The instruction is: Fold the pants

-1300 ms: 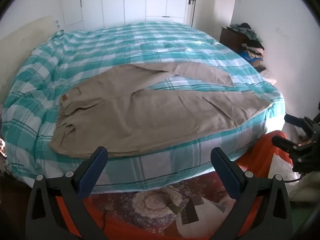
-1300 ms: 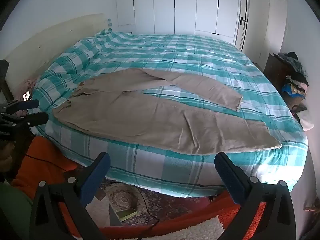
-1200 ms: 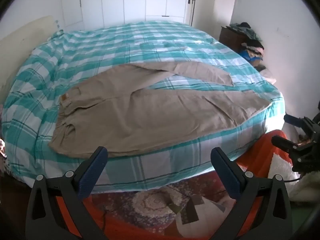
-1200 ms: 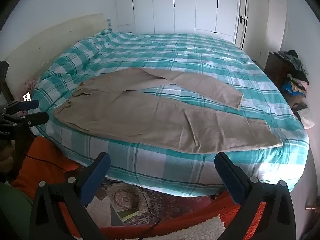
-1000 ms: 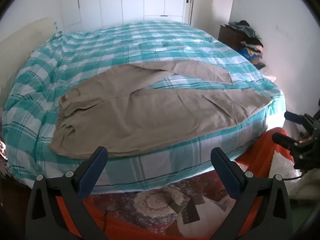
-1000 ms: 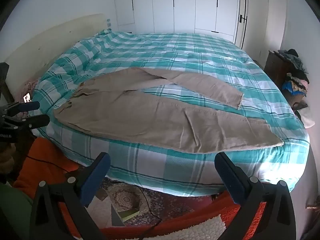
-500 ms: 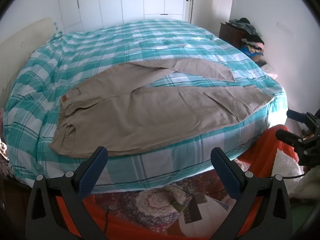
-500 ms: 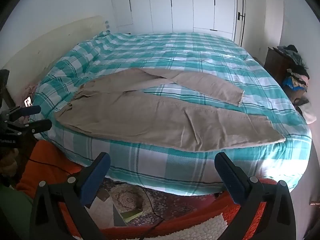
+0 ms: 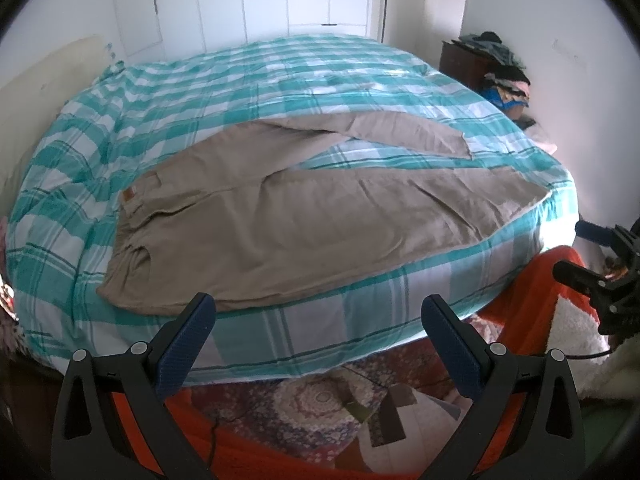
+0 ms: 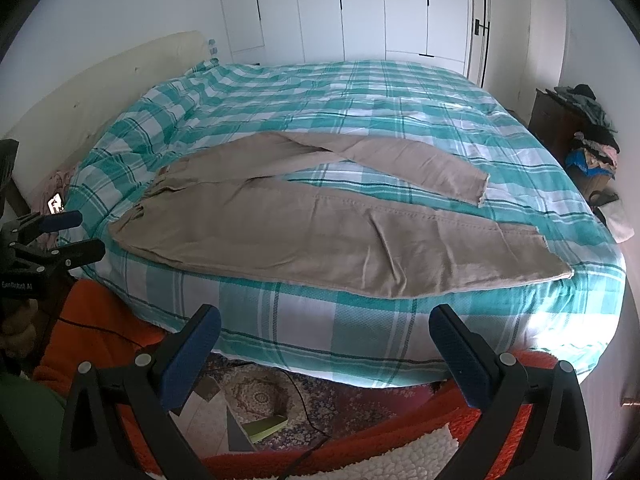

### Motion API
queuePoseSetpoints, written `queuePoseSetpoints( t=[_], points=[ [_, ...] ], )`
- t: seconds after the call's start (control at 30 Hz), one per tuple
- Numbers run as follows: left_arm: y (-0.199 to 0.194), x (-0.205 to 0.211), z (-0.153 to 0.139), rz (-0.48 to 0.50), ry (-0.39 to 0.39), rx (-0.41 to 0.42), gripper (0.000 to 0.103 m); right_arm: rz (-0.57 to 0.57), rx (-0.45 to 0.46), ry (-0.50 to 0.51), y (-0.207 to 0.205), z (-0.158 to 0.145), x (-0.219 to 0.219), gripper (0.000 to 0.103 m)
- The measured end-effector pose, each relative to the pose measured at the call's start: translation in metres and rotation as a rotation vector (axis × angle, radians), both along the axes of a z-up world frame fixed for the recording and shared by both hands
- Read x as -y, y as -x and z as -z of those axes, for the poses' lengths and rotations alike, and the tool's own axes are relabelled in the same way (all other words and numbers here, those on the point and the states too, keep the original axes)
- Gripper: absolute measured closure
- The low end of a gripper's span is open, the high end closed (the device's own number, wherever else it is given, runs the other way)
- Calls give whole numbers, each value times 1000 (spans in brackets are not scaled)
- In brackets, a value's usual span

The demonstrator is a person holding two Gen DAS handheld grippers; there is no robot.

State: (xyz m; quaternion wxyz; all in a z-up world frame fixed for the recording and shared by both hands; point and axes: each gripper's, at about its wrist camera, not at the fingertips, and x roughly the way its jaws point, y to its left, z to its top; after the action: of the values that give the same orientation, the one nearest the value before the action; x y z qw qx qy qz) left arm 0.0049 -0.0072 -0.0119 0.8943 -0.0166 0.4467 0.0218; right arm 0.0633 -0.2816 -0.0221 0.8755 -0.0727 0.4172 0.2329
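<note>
Pants flat on bed, clothes pile nr wall

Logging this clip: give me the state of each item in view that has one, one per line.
pants: unfolded, spread flat on the bed, legs splayed apart, near leg along the bed edge.
left hand-held gripper: open, empty, short of the bed.
right hand-held gripper: open, empty, short of the bed.
bed cover: spread over the bed, lightly wrinkled.
wardrobe doors: closed.
</note>
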Motion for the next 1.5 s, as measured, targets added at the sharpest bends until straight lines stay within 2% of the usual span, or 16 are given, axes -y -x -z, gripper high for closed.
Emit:
queuePoseSetpoints(
  t=[1.1,1.5],
  points=[
    [2,3,9,8,-7,-12,1,-10,-17,-2,2,5,-2,0],
    [-6,-2,12,-48,-85,-49,1,-6,-24,-1,1,6,-1,0]
  ],
)
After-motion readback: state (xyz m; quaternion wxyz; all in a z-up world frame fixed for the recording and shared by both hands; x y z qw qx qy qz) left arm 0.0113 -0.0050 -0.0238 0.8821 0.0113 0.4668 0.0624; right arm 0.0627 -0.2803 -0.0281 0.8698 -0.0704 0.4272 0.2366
